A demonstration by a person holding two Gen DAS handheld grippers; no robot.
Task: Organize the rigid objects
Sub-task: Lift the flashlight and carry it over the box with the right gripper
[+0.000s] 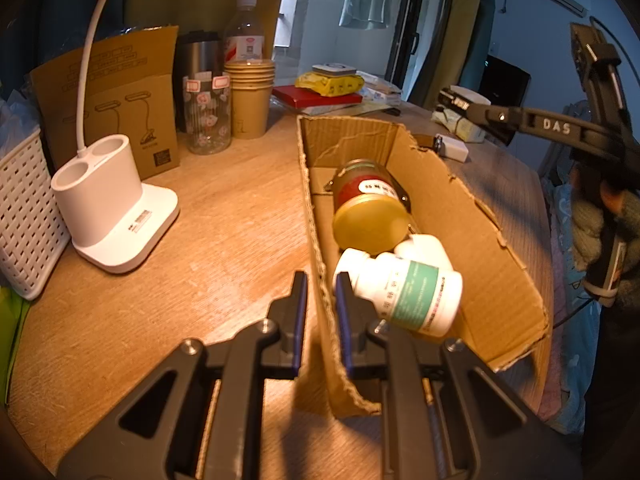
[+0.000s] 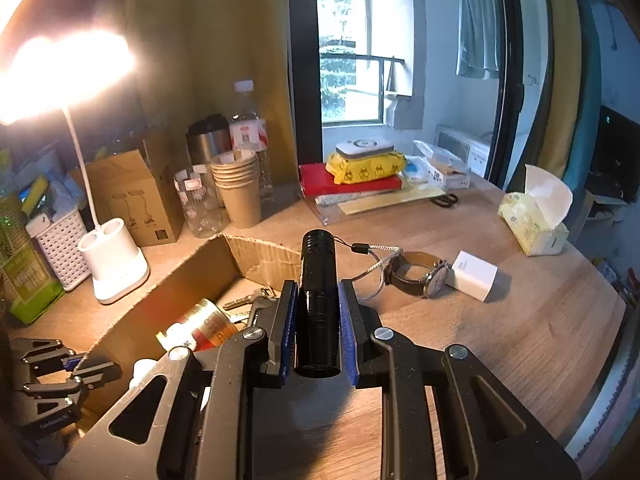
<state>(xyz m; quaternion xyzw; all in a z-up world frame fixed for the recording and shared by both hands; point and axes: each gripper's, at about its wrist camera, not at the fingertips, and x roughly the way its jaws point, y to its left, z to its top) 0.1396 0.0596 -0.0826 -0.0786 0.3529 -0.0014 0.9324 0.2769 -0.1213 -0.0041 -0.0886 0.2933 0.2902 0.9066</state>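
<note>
You are carrying a black flashlight [image 2: 317, 300], clamped lengthwise between the blue pads of your right gripper [image 2: 318, 292] at the centre of the right wrist view, its lanyard trailing toward the right of the frame. It is hanging above the near corner of the cardboard box [image 1: 436, 208], not yet inside. Your left gripper [image 1: 321, 280], low in the middle of the left wrist view, is pinching the box's near wall between nearly closed jaws, steadying it. In the box, you are already keeping a jar with a yellow lid [image 1: 370, 204] on its side, two white pill bottles [image 1: 404, 284] touching it toward the lower frame, and a bunch of keys [image 2: 250, 302] near the far wall. So the sorting is looking roughly half done. Left out on the wooden table [image 2: 500, 340], at the right of the right wrist view, are a wristwatch [image 2: 416, 276] and, just beside it, a white charger block [image 2: 474, 276]; these are probably waiting their turn. The tissue pack [image 2: 534, 220] farther right and the lamp base [image 1: 108, 204] at left likely are staying put.
</note>
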